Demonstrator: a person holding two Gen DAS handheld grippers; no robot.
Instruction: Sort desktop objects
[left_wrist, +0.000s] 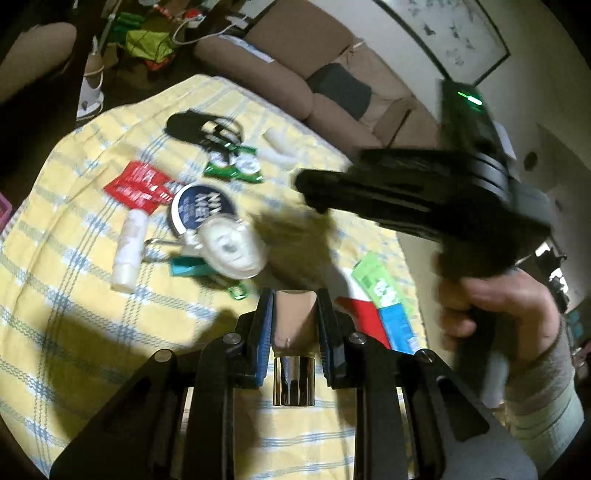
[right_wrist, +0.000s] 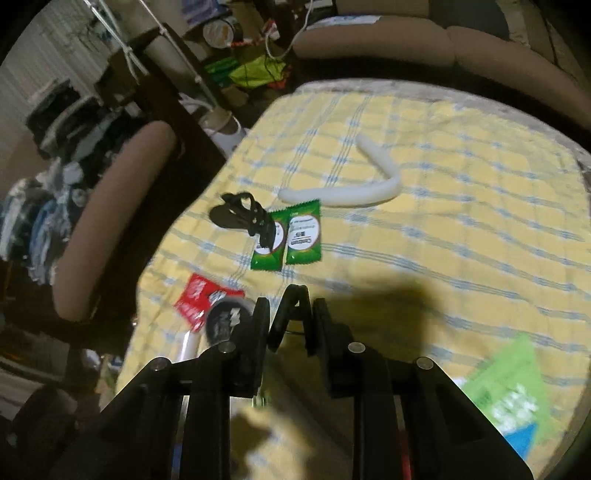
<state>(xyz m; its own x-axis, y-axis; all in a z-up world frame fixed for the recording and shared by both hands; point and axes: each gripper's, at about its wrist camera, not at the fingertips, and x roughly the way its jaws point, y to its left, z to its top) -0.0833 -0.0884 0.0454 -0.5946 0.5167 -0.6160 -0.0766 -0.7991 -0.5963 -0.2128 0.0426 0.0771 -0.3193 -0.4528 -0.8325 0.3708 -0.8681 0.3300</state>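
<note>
A: Sofa (left_wrist: 284, 88) behind, chair (right_wrist: 110, 206) off the left edge, and between them a table under a yellow checked cloth (left_wrist: 74, 295) with everything scattered on it.

B: Biggest item on it?

A: Probably the green-and-blue pack (left_wrist: 384, 295) at the near right edge, lying flat. Then the white curved tube (right_wrist: 354, 192) far out, long axis running across the table with one end bent away towards the sofa.

B: And the cluster on the left?

A: Blue round tin (left_wrist: 201, 208), a white dispenser (left_wrist: 232, 251) touching it, a white bottle (left_wrist: 129, 251) lying with its length pointing away from the near edge, red sachets (left_wrist: 138, 186), two green sachets (right_wrist: 291, 236) side by side, and a black clip (right_wrist: 240, 216) resting on the corner of one.

B: The grippers?

A: Left gripper (left_wrist: 294, 325) has its pads pinched on a shiny metal piece (left_wrist: 293, 354), held upright above the cloth. Right gripper (right_wrist: 290, 325) is clamped on a small black folded thing (right_wrist: 291, 314), too blurred to name, raised over the table.

B: So what decides the next move?

A: Both are loaded, so I'd judge each needs a drop spot. The right one sits over mid-table, nearer the green sachets and tube; the cluster lies ahead and left of the left fingers.
</note>
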